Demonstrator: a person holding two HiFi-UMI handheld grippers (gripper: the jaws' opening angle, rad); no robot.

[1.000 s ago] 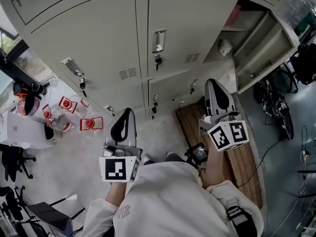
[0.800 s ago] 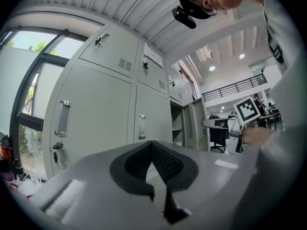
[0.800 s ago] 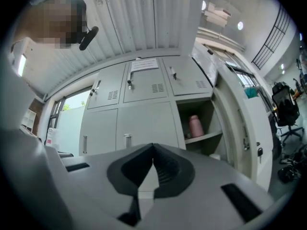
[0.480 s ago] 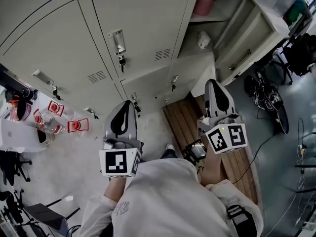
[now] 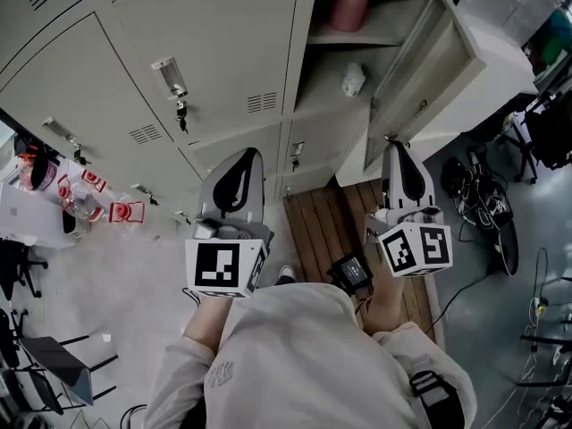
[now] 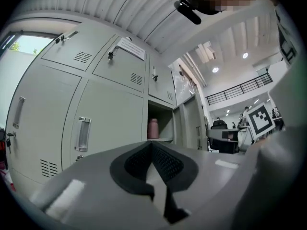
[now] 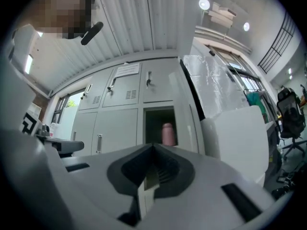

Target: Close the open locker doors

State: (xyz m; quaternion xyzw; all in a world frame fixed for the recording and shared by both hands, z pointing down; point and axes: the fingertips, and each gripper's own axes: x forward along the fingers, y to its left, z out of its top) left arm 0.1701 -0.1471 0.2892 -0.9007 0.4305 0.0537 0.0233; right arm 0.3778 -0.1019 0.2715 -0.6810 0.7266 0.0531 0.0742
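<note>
One locker (image 5: 335, 52) in the grey bank stands open ahead of me, its door (image 5: 429, 70) swung out to the right. A pink bottle (image 5: 349, 7) stands on its upper shelf and a small white object (image 5: 353, 79) lies on the level below. My left gripper (image 5: 243, 155) is shut and empty, held in front of the closed doors left of the opening. My right gripper (image 5: 398, 146) is shut and empty too, just below the open door's lower edge, apart from it. The open locker (image 6: 160, 123) (image 7: 160, 123) and the pink bottle (image 6: 153, 128) (image 7: 167, 134) show in both gripper views.
A wooden pallet (image 5: 331, 222) lies on the floor at the lockers' foot. Red-capped containers (image 5: 125, 211) sit on the floor at the left. Bicycles and cables (image 5: 487, 204) crowd the right side. Keys hang from the closed doors' locks (image 5: 181, 112).
Both grippers and the person have moved to the right along the lockers. The open locker has come from the upper right to the upper middle of the head view.
</note>
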